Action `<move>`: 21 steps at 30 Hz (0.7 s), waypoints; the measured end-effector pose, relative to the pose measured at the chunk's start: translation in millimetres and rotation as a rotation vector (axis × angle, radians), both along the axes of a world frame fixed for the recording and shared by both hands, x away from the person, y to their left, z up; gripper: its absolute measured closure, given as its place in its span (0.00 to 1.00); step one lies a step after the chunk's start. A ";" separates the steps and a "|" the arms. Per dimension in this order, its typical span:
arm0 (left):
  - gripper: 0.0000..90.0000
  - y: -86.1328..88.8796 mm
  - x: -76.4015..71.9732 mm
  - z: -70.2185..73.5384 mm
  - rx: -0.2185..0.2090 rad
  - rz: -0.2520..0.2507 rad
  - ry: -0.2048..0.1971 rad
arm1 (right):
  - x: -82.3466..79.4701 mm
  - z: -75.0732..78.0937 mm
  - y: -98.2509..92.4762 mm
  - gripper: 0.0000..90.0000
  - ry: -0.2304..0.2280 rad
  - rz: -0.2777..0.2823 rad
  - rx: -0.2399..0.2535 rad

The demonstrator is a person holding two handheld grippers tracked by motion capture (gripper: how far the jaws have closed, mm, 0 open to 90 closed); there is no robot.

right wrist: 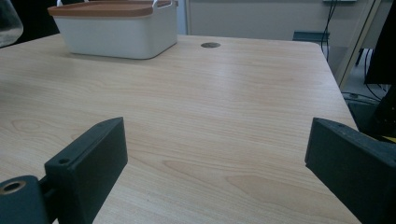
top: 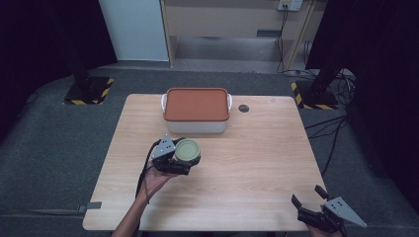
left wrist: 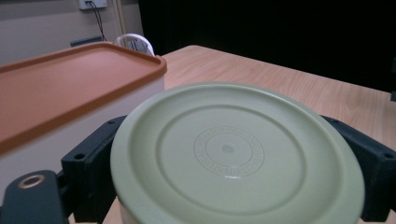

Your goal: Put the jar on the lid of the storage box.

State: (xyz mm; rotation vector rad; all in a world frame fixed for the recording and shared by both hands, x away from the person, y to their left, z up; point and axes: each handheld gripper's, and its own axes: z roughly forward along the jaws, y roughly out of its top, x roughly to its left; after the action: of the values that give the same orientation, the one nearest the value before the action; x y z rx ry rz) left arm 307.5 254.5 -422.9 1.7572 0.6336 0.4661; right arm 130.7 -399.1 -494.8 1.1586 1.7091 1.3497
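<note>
Green-lidded jar (top: 187,151) pinched in left gripper (top: 184,159), palm up, right gripper (top: 308,196) spread wide, low nr table (top: 257,163) edge.

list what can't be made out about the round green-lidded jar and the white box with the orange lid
- Round green-lidded jar: its body, hidden under its own lid in the left gripper view; the raised lettering is too small to read.
- White box with the orange lid: its contents, hidden by the shut lid in the high view.
- Left gripper grips the jar.

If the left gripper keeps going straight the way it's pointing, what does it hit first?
Probably the white box with the orange lid. The left gripper, shut on the green jar, points toward the box's front wall just ahead, though the line may run slightly to its right.
</note>
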 end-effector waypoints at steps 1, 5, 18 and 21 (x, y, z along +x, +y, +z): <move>0.10 -0.2 2.0 2.3 -0.006 0.001 0.000 | 0.0 0.0 -0.1 0.06 0.000 0.000 0.000; 0.10 -2.2 9.4 12.1 -0.012 0.015 0.003 | 0.1 -0.1 -0.5 0.06 -0.001 0.001 0.001; 0.10 -10.4 35.0 34.7 -0.008 0.063 -0.002 | 0.4 -0.3 -0.7 0.06 0.002 0.002 0.004; 0.10 -12.3 40.2 38.3 -0.002 0.071 -0.005 | 0.4 -0.3 -0.8 0.07 0.001 0.003 0.003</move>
State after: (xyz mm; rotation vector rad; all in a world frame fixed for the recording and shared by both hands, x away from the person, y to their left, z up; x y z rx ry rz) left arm 347.7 242.1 -384.6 1.7360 0.6944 0.5181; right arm 131.1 -400.0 -495.1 1.1592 1.7107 1.3543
